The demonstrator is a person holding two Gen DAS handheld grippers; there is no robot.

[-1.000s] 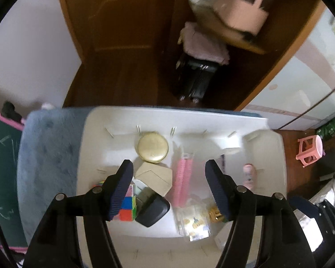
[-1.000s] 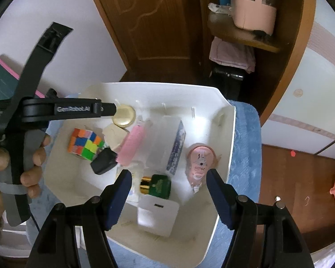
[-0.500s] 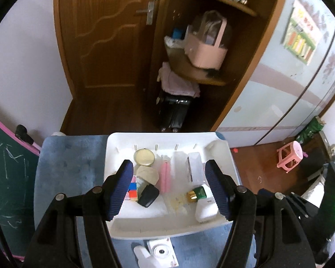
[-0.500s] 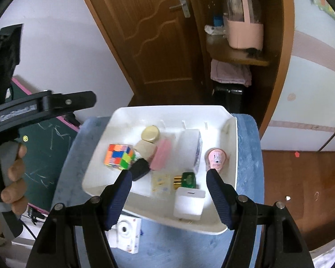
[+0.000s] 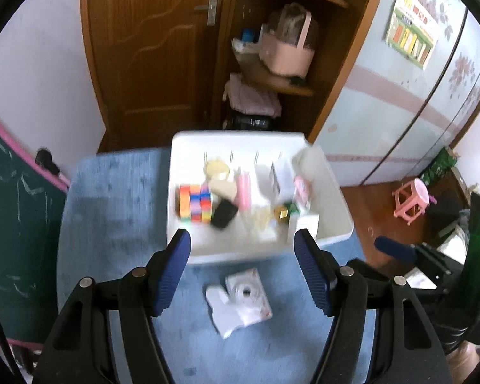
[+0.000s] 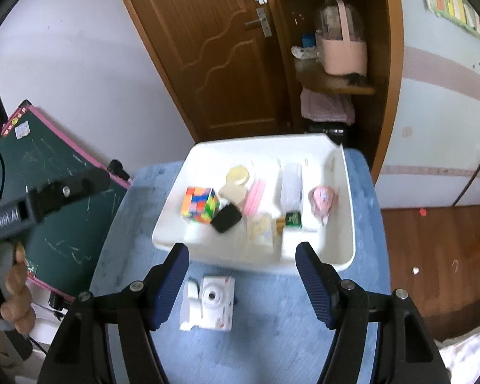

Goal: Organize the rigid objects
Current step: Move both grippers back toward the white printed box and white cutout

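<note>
A white bin [image 5: 182, 246] [image 6: 347, 224] stands on a blue table and holds a colour cube [image 5: 194, 202] [image 6: 199, 204], a black case [image 5: 224, 213] [image 6: 226, 218], a pink item [image 5: 244, 188] [image 6: 255, 196], a round gold tin [image 6: 237, 175], a green box [image 6: 293, 219] and more. A white toy camera [image 5: 244, 297] [image 6: 212, 302] lies on the table in front of the bin. My left gripper [image 5: 244, 272] and right gripper [image 6: 242, 280] are both open and empty, high above the camera and the bin's near edge.
A blue cloth covers the table [image 5: 112, 224]. A green chalkboard [image 6: 48, 192] leans at the left. A wooden door [image 6: 214, 48] and a shelf with a pink basket [image 6: 342, 51] stand behind. A pink stool [image 5: 412, 198] is on the floor at the right.
Both grippers have pulled back and up from inside the bin. The whole bin and the white camera in front of it have come into view. Both stay open.
</note>
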